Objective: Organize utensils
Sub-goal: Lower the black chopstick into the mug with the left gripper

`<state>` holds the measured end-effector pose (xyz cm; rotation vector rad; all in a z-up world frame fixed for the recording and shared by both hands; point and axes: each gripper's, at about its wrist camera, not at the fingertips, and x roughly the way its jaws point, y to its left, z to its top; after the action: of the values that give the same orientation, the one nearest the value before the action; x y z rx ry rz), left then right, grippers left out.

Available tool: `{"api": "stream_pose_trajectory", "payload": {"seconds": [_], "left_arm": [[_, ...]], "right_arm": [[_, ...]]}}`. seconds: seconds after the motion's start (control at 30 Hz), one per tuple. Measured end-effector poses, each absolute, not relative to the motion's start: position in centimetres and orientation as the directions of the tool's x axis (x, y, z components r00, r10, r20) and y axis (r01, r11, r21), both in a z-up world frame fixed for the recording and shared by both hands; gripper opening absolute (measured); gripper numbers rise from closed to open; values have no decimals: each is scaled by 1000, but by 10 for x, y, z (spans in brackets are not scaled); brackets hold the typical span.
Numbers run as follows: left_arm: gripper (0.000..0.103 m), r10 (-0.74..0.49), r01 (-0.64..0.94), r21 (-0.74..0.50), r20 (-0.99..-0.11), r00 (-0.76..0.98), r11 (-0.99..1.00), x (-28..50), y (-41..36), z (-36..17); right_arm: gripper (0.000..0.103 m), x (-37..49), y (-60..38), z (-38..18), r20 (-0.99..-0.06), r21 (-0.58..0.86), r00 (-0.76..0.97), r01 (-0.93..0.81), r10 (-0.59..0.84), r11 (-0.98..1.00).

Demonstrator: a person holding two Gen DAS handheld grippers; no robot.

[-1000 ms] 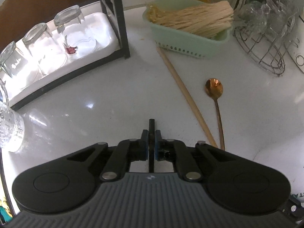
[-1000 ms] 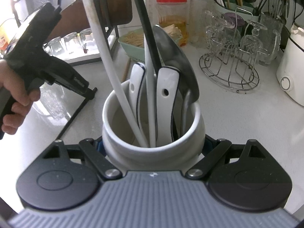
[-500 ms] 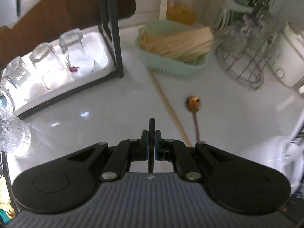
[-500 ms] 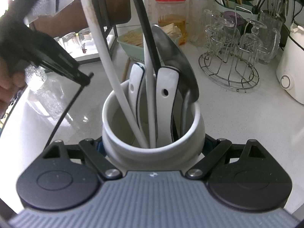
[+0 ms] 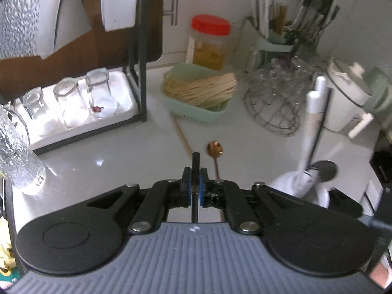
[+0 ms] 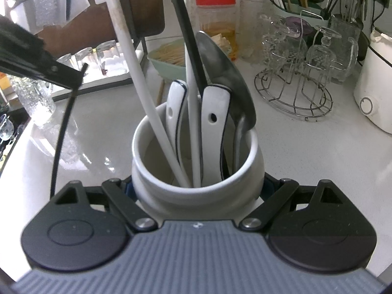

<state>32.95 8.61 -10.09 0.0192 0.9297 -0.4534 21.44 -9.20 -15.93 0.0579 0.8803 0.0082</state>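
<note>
Left tool (image 5: pixel 195 186) pinching black chopstick (image 6: pixel 62 132), hanging near-vertical, left of the white holder (image 6: pixel 196 188). Right tool (image 6: pixel 197 191) clamps the holder on worktop (image 6: pixel 306 152). I'd swing right, tip down.

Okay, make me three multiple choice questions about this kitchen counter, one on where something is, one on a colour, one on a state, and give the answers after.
1. Where does the copper spoon lie?
A. in the green basket
B. on the counter beside a loose chopstick
C. in the white crock

2. What colour is the jar's lid?
A. red
B. blue
C. black

3. How is the right gripper?
A. open and empty
B. shut on the white crock
C. shut on a glass

Answers: B, the spoon rests on the bare counter next to the chopstick; A, the lid is plainly red; B, its fingers press the crock's sides.
</note>
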Motion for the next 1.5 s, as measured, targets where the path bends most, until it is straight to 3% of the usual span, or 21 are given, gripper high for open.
{"api": "stream_pose_trajectory", "payload": {"seconds": [0.43, 1.03, 1.5], "left_arm": [[6, -488, 477, -224, -675, 554, 850, 273, 84, -55], [6, -521, 550, -167, -618, 589, 818, 255, 61, -3], [6, -550, 570, -143, -528, 647, 809, 239, 71, 75]], "right_arm": [[92, 220, -94, -158, -777, 50, 628, -2, 40, 999], [92, 219, -95, -158, -773, 55, 632, -20, 55, 998], [92, 221, -94, -157, -779, 58, 624, -25, 61, 998]]}}
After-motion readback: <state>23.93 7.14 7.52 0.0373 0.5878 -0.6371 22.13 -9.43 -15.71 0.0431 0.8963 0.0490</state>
